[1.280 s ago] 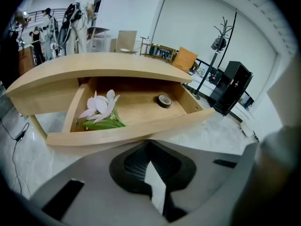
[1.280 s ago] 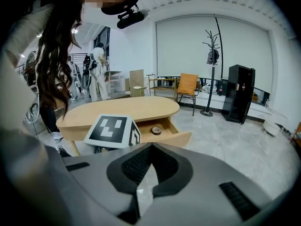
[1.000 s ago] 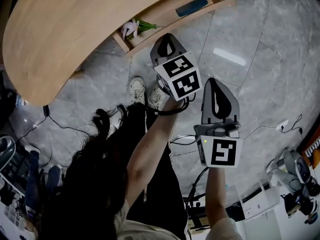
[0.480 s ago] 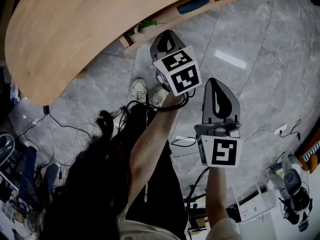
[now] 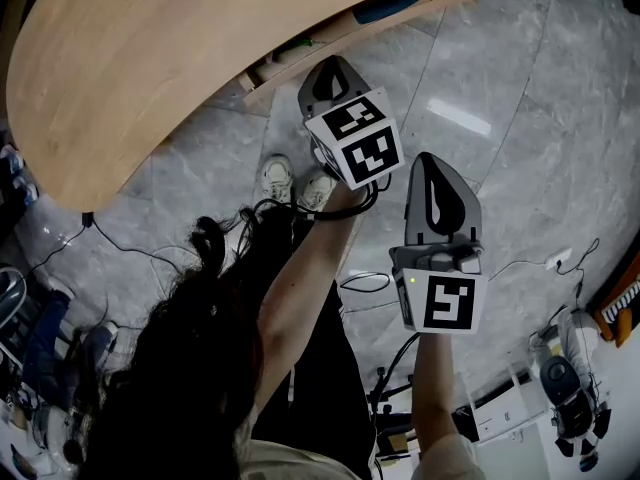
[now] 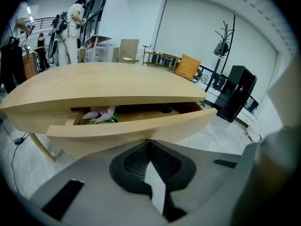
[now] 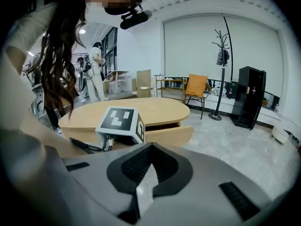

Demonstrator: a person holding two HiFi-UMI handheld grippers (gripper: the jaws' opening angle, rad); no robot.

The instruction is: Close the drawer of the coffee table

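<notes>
**Q:** Left gripper view: where does the drawer [image 6: 141, 122] lie from the left gripper [image 6: 150, 145]?

**A:** Straight ahead of its tips, part-open under the top of the coffee table [image 6: 103, 81]. The drawer's front runs crosswise to the jaws, which are pressed together with nothing between them. Contact with the front cannot be told.

**Q:** And the right gripper [image 5: 437, 173]?

**A:** Its jaws are likewise together and empty. It hangs well back from the drawer, behind the left one. The left is nearer, so the push probably goes forward along its own axis, toward the table.
</notes>
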